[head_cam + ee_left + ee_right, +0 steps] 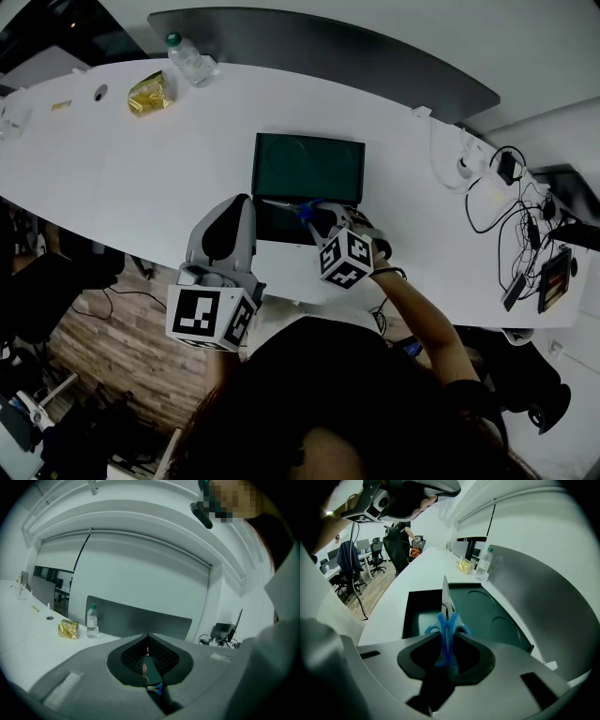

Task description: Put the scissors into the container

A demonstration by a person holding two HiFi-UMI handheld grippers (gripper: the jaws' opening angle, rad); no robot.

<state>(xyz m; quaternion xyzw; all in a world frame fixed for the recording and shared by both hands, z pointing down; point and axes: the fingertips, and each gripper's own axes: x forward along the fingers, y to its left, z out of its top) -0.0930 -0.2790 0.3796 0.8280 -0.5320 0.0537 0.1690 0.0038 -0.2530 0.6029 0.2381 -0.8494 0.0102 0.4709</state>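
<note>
While the left gripper (242, 204) hangs at the white table's (131, 178) near edge, its 2 jaws pressed together on nothing, the right gripper (446, 644) is clamped on the scissors (446, 613). They have bright blue handles, pinched edge-on between the pads, and slim silver blades, closed. The blades point straight out over the open dark green container (487, 611).
</note>
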